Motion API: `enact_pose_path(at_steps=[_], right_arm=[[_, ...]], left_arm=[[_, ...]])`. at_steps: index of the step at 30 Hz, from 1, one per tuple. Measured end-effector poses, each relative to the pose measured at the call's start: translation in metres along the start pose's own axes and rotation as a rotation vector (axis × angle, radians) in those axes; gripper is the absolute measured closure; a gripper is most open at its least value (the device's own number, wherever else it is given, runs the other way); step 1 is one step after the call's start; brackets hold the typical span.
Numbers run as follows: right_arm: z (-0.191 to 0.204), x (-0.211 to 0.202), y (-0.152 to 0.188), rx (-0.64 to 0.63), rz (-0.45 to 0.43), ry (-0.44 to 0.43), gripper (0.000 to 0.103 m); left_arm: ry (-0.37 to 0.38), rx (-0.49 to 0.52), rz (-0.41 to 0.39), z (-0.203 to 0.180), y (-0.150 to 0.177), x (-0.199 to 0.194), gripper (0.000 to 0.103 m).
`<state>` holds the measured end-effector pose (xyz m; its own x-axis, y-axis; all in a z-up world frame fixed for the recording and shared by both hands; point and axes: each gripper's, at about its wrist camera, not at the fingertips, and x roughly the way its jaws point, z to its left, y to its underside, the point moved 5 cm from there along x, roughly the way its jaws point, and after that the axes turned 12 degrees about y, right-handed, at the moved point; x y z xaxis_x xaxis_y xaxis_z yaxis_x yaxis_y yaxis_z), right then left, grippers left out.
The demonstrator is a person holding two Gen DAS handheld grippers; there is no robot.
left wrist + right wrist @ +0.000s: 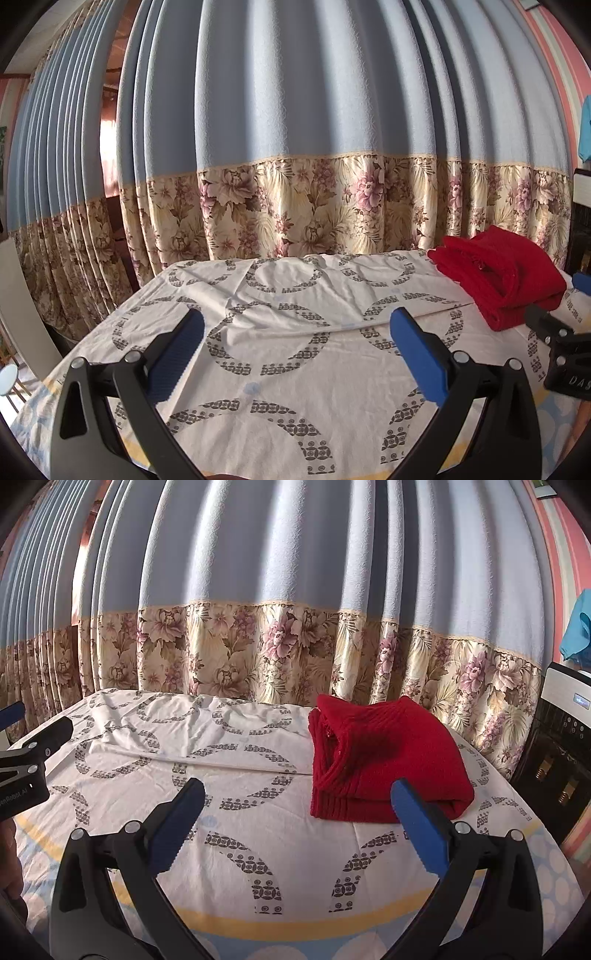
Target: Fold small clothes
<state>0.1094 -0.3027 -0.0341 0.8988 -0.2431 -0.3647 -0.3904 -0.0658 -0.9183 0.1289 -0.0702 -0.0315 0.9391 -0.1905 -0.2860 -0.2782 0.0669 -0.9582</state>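
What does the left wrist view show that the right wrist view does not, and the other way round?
Only the left wrist view shows the gap in the curtain opening onto a reddish room, and the right gripper from outside at the frame's edge. Only the right wrist view shows the black-and-white appliance with buttons and the left gripper from outside. Both share the folded red knitted garment, the white circle-patterned sheet, the blue floral-bordered curtain and each camera's own open gripper.

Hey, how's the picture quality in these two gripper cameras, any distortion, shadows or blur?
Left wrist view: fisheye bows the curtain pleats outward; corners are black. Right wrist view: same bowing; the red garment is sharp, with a soft shadow across its top. Both views are evenly daylit, without glare.
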Motion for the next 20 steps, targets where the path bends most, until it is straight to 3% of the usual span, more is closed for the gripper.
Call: enact_pose_path(at_steps=[10, 20], right_arm=[[0.0, 0.001, 0.003, -0.014, -0.002, -0.003, 0.003], [-0.001, 0.004, 0.005, -0.015, -0.001, -0.003, 0.003]], left_arm=[[-0.053, 0.024, -0.066, 0.003, -0.006, -0.011, 0.002], [-0.015, -0.017, 0.002, 0.006, 0.001, -0.001, 0.002]])
